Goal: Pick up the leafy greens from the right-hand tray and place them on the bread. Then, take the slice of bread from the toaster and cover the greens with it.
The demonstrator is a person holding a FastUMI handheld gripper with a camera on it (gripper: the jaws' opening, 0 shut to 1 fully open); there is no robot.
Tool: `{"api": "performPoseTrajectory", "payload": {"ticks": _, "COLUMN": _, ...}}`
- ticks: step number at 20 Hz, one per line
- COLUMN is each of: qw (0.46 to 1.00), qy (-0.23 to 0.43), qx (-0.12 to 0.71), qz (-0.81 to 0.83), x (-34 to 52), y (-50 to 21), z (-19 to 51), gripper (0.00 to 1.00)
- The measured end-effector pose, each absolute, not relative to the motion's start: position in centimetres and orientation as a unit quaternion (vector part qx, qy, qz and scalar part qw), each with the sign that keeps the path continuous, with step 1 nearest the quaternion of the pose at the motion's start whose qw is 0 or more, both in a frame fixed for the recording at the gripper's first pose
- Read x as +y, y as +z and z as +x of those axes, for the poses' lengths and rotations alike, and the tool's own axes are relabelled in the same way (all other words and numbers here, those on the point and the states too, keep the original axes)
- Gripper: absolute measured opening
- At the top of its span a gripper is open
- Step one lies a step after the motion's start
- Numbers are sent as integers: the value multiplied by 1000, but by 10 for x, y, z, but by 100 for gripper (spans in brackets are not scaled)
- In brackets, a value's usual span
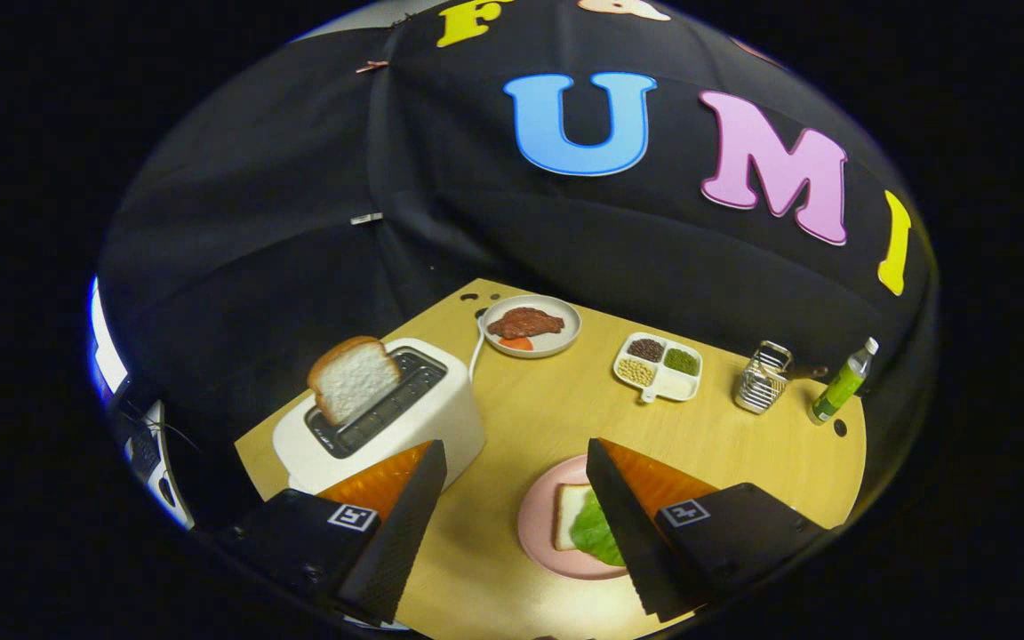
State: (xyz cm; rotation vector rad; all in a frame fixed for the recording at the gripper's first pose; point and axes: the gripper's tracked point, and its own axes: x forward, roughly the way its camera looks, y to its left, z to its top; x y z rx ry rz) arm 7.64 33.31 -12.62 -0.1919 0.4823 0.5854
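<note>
Gripper view: gripper fingers spread wide, holding nothing, raised above the wooden table. Landmark: pink plate. On the plate lies a bread slice with the leafy greens on top, partly hidden by the right finger. Left of the plate, the white toaster holds a second slice upright in its slot

Tool spread wide, nothing held | open bench right of toaster, as far as divided tray | bread slice upright in toaster slot | pink plate right of toaster, near.
</note>
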Motion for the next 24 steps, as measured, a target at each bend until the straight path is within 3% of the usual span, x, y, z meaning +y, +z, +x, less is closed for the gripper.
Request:
{"api": "performPoseTrajectory", "payload": {"ticks": 12, "qw": 899, "qy": 371, "qx": 203, "qz": -115, "x": 455, "y": -105, "z": 48, "gripper": 100}}
{"api": "performPoseTrajectory", "payload": {"ticks": 20, "qw": 905, "qy": 350, "qx": 205, "qz": -129, "x": 507, "y": -142, "z": 66, "gripper": 100}}
{"api": "performPoseTrajectory", "payload": {"ticks": 24, "qw": 909, "qy": 308, "qx": 250, "qz": -130, "x": 508, "y": -170, "z": 81, "gripper": 99}}
